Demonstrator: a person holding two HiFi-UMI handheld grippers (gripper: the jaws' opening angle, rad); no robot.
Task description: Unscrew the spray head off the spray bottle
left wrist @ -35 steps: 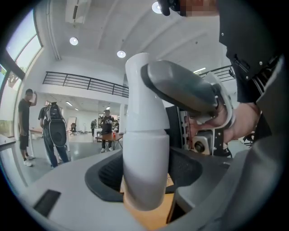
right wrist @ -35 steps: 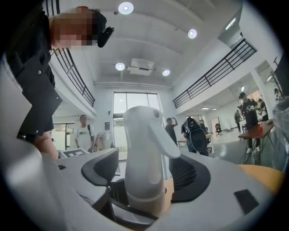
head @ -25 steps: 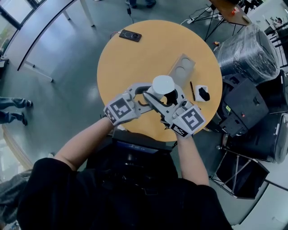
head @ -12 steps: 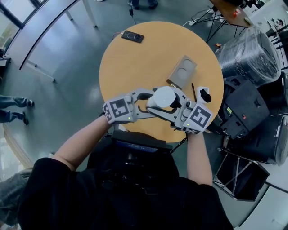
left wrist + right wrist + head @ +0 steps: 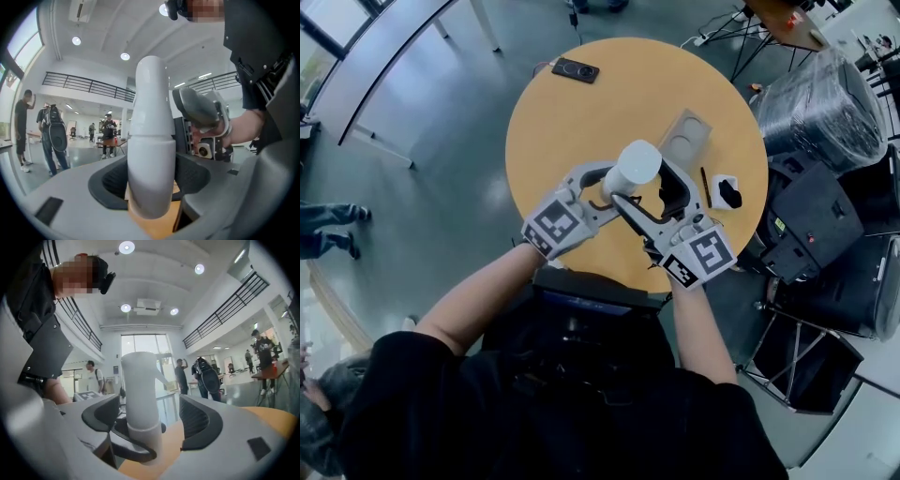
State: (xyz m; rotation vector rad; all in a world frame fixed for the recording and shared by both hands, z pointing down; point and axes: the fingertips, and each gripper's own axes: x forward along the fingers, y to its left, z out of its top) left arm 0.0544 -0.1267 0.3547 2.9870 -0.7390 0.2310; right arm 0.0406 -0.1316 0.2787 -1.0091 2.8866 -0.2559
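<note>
A white spray bottle (image 5: 638, 167) stands upright on the round wooden table (image 5: 572, 122). My left gripper (image 5: 614, 187) comes in from the left and is shut on the bottle's body (image 5: 150, 140), with its dark pads (image 5: 112, 180) against both sides. My right gripper (image 5: 647, 192) reaches in from the right at the height of the spray head (image 5: 139, 390). Its jaws are opening, and a gap shows on each side of the head between them. In the right gripper view, the left gripper's dark jaw wraps the bottle lower down.
A dark phone (image 5: 575, 69) lies at the table's far edge. A grey holder (image 5: 686, 139), a black pen (image 5: 704, 187) and a small white-and-black object (image 5: 727, 192) lie at the right. Wrapped black equipment (image 5: 825, 103) stands beyond the table's right edge.
The right gripper swung out to the right around the spray head, then came back nearer me, and its jaws now stand wider apart. The left gripper keeps its hold on the bottle.
</note>
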